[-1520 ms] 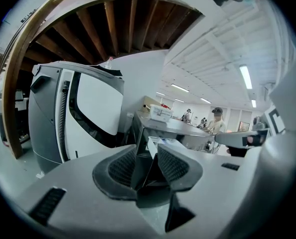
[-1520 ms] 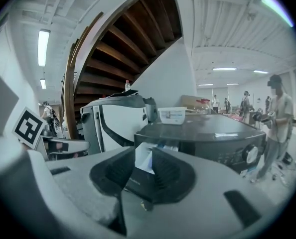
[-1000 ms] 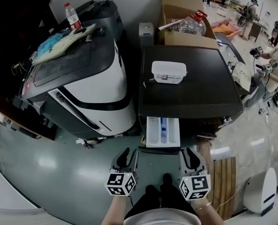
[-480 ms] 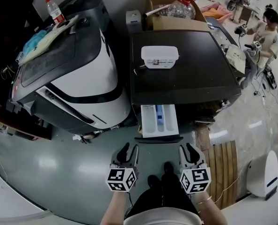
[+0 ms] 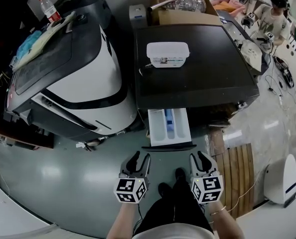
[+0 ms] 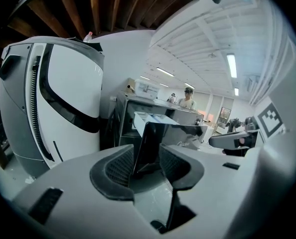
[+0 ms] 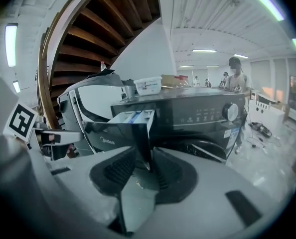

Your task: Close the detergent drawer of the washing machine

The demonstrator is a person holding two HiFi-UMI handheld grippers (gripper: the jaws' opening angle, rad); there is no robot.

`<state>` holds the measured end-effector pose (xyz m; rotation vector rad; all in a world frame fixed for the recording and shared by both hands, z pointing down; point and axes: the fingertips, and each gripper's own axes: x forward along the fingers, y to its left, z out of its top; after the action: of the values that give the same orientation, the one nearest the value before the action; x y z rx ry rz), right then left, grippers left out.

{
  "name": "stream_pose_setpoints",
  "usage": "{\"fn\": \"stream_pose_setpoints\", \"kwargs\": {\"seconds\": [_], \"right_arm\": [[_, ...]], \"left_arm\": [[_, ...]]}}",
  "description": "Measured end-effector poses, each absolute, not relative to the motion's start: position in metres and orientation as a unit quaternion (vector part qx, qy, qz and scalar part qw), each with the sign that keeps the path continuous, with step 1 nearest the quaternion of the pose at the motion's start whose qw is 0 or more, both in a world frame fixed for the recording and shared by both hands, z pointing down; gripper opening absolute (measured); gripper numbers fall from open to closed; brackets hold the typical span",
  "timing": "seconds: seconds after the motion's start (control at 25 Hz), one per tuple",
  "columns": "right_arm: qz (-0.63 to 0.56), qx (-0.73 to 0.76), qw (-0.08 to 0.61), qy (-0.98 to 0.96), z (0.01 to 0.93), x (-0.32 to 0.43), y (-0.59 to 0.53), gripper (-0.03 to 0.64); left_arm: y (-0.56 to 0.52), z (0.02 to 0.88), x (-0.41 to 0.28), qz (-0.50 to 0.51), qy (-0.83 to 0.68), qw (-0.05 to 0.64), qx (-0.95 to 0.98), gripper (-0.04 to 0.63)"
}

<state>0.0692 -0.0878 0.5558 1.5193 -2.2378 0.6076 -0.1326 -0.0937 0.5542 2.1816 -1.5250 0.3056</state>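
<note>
**Drawer out, both grippers short of it**

- Detergent drawer (image 5: 169, 126): pulled out from the front of the dark washer (image 5: 198, 78), at the left end of its control panel. White compartments and a blue insert show.
- Left gripper (image 5: 140, 156): low before the drawer and left of it, not touching. Its jaws are spread and have just been opening wider, with nothing between them.
- Right gripper (image 5: 198, 156): level with the left one, below and right of the drawer, not touching. Its jaws are parted and apparently empty, the drawer showing beyond the gap.
- White tub (image 5: 167, 54): on the washer's top.
- White-and-grey machine (image 5: 83, 78): just left of the washer, with a bottle (image 5: 47, 8) on it.
- Carton (image 5: 188, 15): behind the washer.
</note>
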Motion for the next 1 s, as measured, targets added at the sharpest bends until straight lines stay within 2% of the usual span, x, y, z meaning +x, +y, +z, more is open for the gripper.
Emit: {"fn": "stream_pose_setpoints", "kwargs": {"seconds": [1.0], "right_arm": [[0.200,0.512,0.226,-0.804,0.574,0.058,-0.109,0.098]], "left_arm": [[-0.109,0.569,-0.119,0.122,-0.542,0.237,0.797,0.153]]}}
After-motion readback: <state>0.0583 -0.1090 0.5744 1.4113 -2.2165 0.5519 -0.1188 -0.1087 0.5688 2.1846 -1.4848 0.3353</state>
